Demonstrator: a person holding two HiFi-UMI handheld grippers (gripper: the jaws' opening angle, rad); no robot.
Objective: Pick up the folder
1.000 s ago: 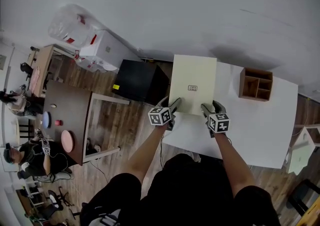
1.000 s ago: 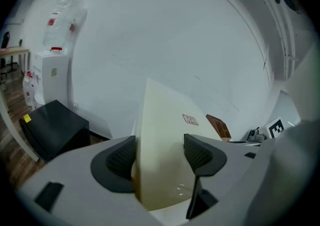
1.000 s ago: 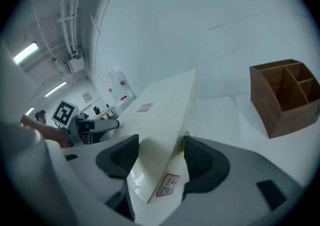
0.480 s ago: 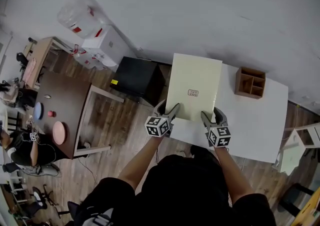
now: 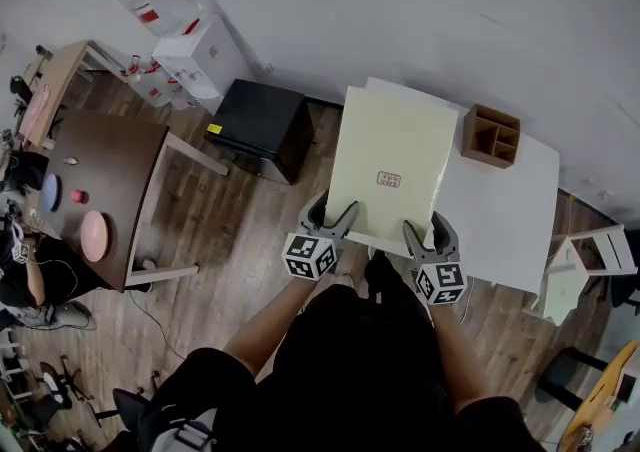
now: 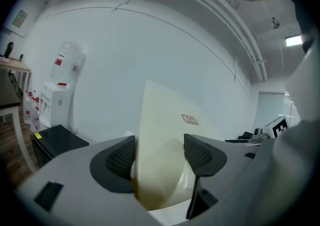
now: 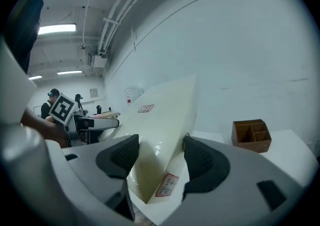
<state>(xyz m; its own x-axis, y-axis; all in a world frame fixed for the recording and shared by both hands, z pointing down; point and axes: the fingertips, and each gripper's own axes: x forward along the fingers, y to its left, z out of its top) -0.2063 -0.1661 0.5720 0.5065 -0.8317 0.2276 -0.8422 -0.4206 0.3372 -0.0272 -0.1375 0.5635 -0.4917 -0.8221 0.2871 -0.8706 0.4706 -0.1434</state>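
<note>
Clamping the near edge of the folder (image 5: 390, 170), the left gripper (image 5: 335, 212) and right gripper (image 5: 428, 230) each have jaws clenched on a corner, likely so the wide sheet does not sag. It tilts above the table (image 5: 500, 210). A wooden organizer (image 5: 490, 136) stands at the table's far edge.

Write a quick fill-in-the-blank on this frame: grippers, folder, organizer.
1. The left gripper and the right gripper are each shut on the near edge of the ___.
2. The wooden organizer stands on the white table, to the ___ of the folder in the head view.
3. The cabinet on the floor left of the table is ___.
Missing words: folder; right; black.
</note>
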